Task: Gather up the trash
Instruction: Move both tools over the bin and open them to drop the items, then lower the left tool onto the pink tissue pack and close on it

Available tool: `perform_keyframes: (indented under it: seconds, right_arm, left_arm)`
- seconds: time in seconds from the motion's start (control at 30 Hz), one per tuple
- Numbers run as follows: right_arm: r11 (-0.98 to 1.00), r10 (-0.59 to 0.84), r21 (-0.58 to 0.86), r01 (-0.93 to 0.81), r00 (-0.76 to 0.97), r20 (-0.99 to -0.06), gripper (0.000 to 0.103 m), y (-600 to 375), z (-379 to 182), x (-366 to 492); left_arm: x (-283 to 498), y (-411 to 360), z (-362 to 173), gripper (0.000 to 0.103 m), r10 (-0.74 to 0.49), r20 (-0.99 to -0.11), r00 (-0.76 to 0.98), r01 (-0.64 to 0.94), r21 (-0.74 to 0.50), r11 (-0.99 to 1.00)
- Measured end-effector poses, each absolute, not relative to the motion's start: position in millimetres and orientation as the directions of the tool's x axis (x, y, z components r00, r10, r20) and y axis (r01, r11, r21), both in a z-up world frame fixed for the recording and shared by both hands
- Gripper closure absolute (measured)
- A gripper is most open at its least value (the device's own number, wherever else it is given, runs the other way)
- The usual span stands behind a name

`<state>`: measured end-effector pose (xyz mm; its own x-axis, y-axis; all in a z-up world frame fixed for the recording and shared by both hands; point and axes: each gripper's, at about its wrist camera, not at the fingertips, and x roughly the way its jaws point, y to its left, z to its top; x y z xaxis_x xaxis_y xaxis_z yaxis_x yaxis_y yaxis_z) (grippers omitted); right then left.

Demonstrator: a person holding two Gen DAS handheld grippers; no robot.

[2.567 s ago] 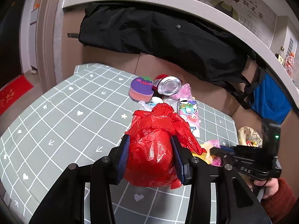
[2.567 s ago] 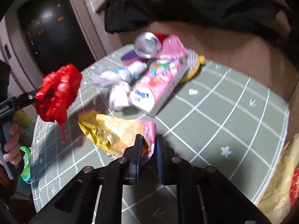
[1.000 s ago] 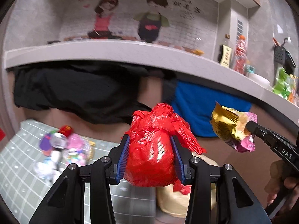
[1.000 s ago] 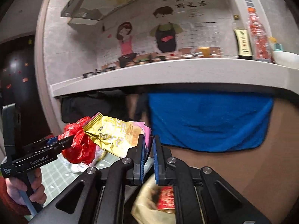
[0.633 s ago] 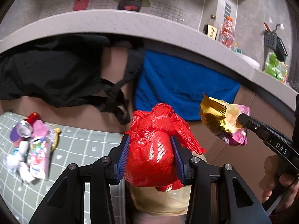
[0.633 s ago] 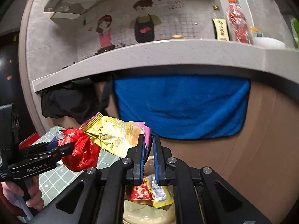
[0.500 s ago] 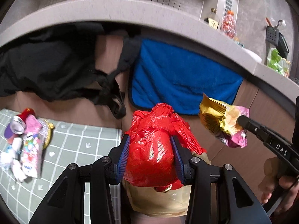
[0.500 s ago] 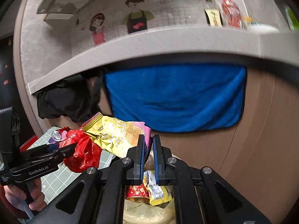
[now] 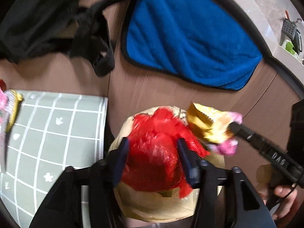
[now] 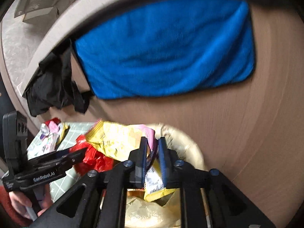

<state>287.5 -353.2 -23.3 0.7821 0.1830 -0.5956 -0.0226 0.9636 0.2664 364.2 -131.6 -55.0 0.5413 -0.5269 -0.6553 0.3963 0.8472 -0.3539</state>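
A crumpled red plastic bag [image 9: 153, 157] sits between the fingers of my left gripper [image 9: 153, 142], right over the mouth of a beige trash bag [image 9: 152, 209]. The jaws are opening, and the red bag still touches both pads. My right gripper [image 10: 152, 141] hangs over the same trash bag [image 10: 191, 146]; its jaws are opening too, with a gap beside the pink edge of a yellow snack wrapper [image 10: 114, 140] that stands loose between them. In the left wrist view that wrapper [image 9: 205, 125] lies at the tip of the right gripper [image 9: 233, 127]. Other wrappers lie inside the trash bag.
The green gridded table [image 9: 57, 133] lies left of the trash bag, with more litter [image 10: 49, 136] on its far side. A blue towel [image 9: 190, 38] and a black garment [image 9: 47, 19] hang on the brown counter front behind. A hand [image 9: 281, 193] holds each gripper.
Both grippers have sunk and tilted down to the beige trash bag's mouth. Both pairs of jaws have widened; a gap now shows around the wrapper in the right one.
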Motion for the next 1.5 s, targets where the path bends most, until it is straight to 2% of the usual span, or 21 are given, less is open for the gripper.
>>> perform_keyframes:
  seconds: [0.07, 0.1, 0.27, 0.33, 0.57, 0.73, 0.87, 1.03, 1.17, 1.27, 1.4, 1.5]
  right_arm:
    - [0.964, 0.175, 0.267, -0.003, 0.762, -0.624, 0.078, -351.5, -32.4, 292.0]
    - [0.970, 0.150, 0.243, 0.013, 0.755, -0.638, 0.076, -349.8, -37.0, 291.7]
    - [0.972, 0.098, 0.227, 0.068, 0.755, -0.648, 0.076, -348.1, -37.3, 286.6]
    - [0.968, 0.107, 0.241, 0.063, 0.768, -0.631, 0.076, -348.2, -30.2, 282.1]
    - [0.970, 0.159, 0.244, -0.027, 0.825, -0.542, 0.076, -313.0, 11.1, 273.4]
    - [0.957, 0.252, 0.250, -0.146, 0.845, -0.471, 0.076, -259.1, 33.9, 272.9]
    - [0.938, 0.332, 0.250, -0.240, 0.828, -0.452, 0.076, -208.4, 40.2, 280.7]
    - [0.921, 0.389, 0.229, -0.315, 0.787, -0.479, 0.076, -157.1, 37.8, 291.0]
    - [0.909, 0.417, 0.212, -0.359, 0.760, -0.498, 0.076, -125.0, 31.4, 300.4]
    - [0.909, 0.415, 0.201, -0.365, 0.754, -0.510, 0.076, -113.3, 25.7, 305.5]
    - [0.910, 0.413, 0.205, -0.361, 0.737, -0.535, 0.076, -109.0, 14.4, 311.5]
    - [0.912, 0.410, 0.229, -0.341, 0.734, -0.541, 0.076, -116.7, 9.2, 312.8]
  left_arm:
    - [370.4, -124.7, -55.6, 0.043, -0.569, -0.650, 0.504, 0.397, -0.411, 0.820]
    - [372.0, -121.7, -54.1, 0.043, -0.578, -0.649, 0.495, 0.395, -0.425, 0.815]
    - [371.5, -92.5, -31.9, 0.041, -0.575, -0.617, 0.537, 0.366, -0.444, 0.818]
    - [367.1, -77.3, -21.0, 0.034, -0.554, -0.605, 0.571, 0.356, -0.426, 0.832]
    - [350.4, 3.8, 6.5, 0.031, -0.372, -0.590, 0.716, 0.229, -0.304, 0.925]
    - [329.8, 77.4, 18.3, 0.031, -0.217, -0.540, 0.813, 0.099, -0.240, 0.966]
    - [322.3, 144.0, 21.0, 0.032, -0.167, -0.537, 0.827, 0.015, -0.276, 0.961]
    - [309.8, 209.3, 12.1, 0.032, -0.104, -0.539, 0.836, -0.086, -0.315, 0.945]
    - [312.1, 223.1, -8.0, 0.032, -0.191, -0.578, 0.794, -0.054, -0.380, 0.923]
    - [318.1, 206.0, -20.8, 0.032, -0.300, -0.583, 0.755, 0.041, -0.414, 0.909]
    - [331.1, 158.7, -29.1, 0.032, -0.314, -0.593, 0.741, 0.140, -0.320, 0.937]
    - [359.3, 135.8, -45.1, 0.033, -0.257, -0.647, 0.718, 0.109, -0.260, 0.960]
